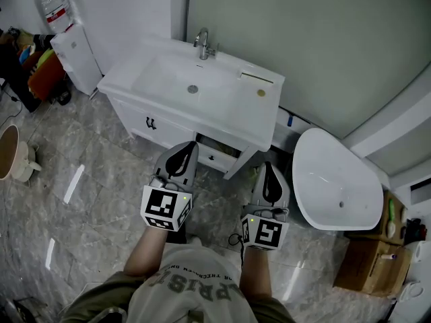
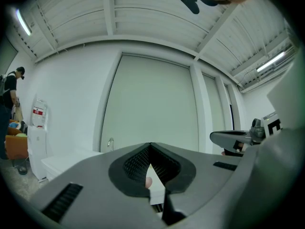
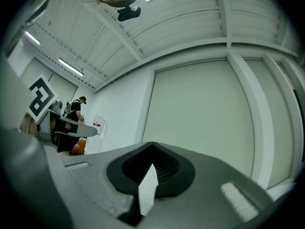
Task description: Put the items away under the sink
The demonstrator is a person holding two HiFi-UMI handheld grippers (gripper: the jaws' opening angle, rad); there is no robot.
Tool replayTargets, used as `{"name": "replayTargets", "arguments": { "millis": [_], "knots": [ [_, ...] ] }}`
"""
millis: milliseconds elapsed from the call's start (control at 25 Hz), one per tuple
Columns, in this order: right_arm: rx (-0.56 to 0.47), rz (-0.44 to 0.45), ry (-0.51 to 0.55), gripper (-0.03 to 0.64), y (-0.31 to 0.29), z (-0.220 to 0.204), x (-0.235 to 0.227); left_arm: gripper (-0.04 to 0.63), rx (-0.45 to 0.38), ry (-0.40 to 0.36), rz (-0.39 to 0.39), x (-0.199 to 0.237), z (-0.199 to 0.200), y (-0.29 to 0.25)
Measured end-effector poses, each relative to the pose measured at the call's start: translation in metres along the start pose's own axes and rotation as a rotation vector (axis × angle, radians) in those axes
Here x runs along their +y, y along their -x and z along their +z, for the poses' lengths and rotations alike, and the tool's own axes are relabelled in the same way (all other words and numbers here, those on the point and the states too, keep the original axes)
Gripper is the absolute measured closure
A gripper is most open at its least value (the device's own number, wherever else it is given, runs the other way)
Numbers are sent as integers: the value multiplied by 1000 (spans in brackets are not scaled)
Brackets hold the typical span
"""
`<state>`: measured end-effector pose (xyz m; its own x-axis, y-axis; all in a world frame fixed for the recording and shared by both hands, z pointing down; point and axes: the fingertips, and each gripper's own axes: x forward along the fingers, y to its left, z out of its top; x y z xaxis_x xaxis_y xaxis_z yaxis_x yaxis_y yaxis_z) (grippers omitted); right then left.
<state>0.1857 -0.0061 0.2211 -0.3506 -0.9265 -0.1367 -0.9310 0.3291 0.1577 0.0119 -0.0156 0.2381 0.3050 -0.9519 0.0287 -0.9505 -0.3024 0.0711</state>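
A white sink cabinet (image 1: pixel 202 96) with a chrome tap (image 1: pixel 203 44) stands ahead of me in the head view. Under its right half a door (image 1: pixel 240 163) hangs open on a dark space. A small round brownish item (image 1: pixel 261 93) lies on the counter by the basin. My left gripper (image 1: pixel 190 145) points at the cabinet front, jaws together and holding nothing. My right gripper (image 1: pixel 268 165) is level with it to the right, near the open door, also shut and empty. The left gripper view (image 2: pixel 150 147) and the right gripper view (image 3: pixel 152 144) show closed tips against the far wall.
A white oval tub (image 1: pixel 333 180) stands to the right of the cabinet, and a wooden crate (image 1: pixel 370 264) with bottles beyond it. A narrow white cupboard (image 1: pixel 77 59) and clutter sit at the far left. A round beige bin (image 1: pixel 10 153) is on the marble floor at left. A person (image 3: pixel 76 109) stands far off.
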Motion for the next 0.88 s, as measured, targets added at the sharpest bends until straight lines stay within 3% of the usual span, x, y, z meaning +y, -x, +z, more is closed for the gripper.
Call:
{"name": "replayTargets", "arguments": {
  "millis": [880],
  "knots": [
    [2,-8,32,620,8,8,15,586,-16,-12,22,1,4,22]
  ]
}}
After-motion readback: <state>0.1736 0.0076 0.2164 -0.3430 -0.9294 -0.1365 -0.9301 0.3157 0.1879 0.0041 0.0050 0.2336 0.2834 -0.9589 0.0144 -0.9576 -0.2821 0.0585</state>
